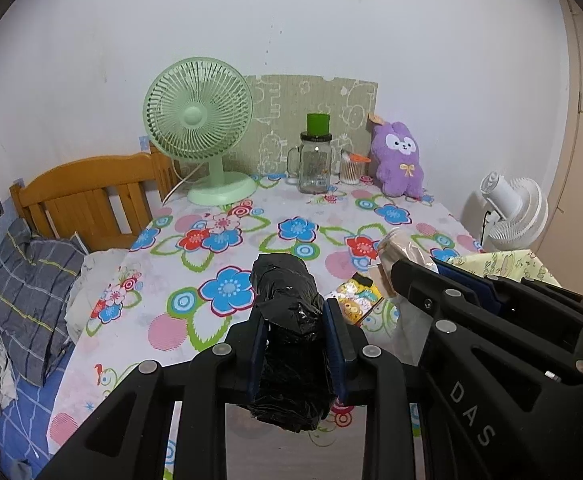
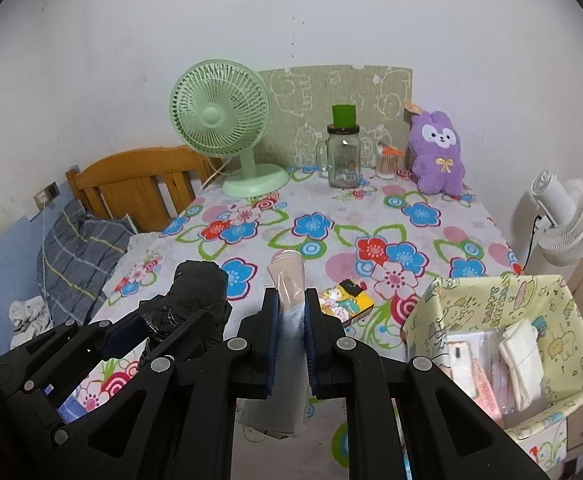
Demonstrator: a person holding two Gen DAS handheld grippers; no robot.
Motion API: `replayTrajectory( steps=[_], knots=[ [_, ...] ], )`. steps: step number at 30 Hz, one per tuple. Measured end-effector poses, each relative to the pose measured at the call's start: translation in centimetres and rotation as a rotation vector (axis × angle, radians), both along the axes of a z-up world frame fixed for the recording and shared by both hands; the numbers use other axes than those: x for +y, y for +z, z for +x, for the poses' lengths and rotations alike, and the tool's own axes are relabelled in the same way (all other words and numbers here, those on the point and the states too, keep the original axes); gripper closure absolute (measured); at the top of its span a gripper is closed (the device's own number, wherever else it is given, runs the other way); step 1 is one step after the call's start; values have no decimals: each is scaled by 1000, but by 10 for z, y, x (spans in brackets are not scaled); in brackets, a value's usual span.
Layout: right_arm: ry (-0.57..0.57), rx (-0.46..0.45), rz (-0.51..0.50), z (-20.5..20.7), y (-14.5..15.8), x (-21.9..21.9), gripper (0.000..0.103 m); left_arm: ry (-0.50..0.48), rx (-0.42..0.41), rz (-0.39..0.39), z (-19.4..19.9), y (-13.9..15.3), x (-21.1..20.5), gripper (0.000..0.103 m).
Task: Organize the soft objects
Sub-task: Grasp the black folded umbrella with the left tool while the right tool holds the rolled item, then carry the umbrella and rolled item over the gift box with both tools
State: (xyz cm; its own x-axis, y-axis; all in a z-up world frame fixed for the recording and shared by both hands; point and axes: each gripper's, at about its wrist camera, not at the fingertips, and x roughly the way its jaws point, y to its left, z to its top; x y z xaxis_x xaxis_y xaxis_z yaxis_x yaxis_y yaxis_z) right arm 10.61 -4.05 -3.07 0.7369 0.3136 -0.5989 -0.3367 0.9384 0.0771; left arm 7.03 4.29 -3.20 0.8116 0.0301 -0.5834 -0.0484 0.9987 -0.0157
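My left gripper (image 1: 296,312) is shut on a black plastic-wrapped bundle (image 1: 287,300) held above the flowered table; it also shows in the right wrist view (image 2: 195,292). My right gripper (image 2: 291,300) is shut on a beige item in a clear plastic sleeve (image 2: 289,280), also seen in the left wrist view (image 1: 395,252). A yellow fabric box (image 2: 571,320) at the right holds several wrapped soft packs (image 2: 519,360). A small yellow cartoon-print pack (image 2: 347,304) lies on the table between the grippers and the box.
At the back of the table stand a green fan (image 1: 199,128), a glass jar with green lid (image 1: 315,160), a cotton swab cup (image 1: 349,168) and a purple plush (image 1: 399,156). A white fan (image 2: 567,216) stands right. A bed with grey pillow (image 1: 31,292) lies left.
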Motion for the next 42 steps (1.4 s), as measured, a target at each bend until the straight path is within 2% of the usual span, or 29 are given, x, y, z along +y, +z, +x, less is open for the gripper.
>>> replayTrajectory(
  steps=[10, 18, 42],
  knots=[
    [1, -25, 16, -1, 18, -17, 88, -14, -28, 5, -2, 14, -15, 77],
    [-31, -34, 14, 0, 26, -38, 88, -29, -43, -24, 1, 18, -35, 76],
    [-137, -52, 12, 1, 29, -112, 88, -151, -51, -28, 14, 20, -107, 76]
  ],
)
